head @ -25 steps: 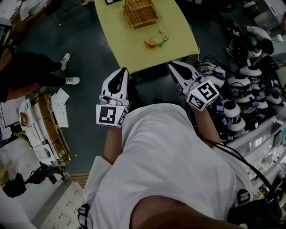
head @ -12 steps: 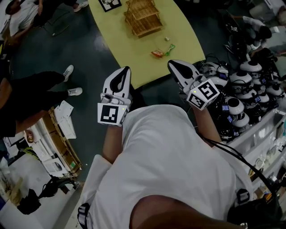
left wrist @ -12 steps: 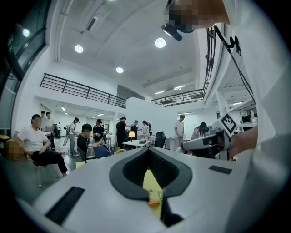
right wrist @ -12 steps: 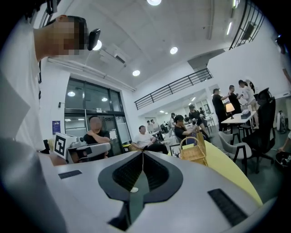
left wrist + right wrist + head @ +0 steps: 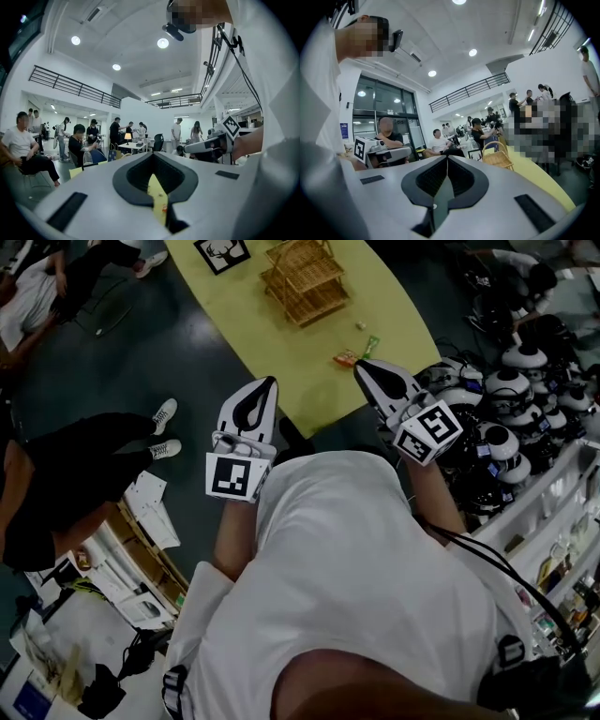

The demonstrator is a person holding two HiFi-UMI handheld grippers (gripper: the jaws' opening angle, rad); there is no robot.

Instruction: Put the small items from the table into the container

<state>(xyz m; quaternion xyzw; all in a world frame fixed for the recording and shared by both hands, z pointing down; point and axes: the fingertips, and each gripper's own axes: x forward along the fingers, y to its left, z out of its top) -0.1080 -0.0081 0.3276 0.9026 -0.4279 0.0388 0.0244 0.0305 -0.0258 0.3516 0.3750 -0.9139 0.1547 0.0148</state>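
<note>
While shut, left hand-held gripper, right hand-held gripper point level.

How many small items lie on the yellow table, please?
3, near the table's right edge: an orange packet, a green packet beside it, a pale piece beyond them. Others may be hidden.
</note>
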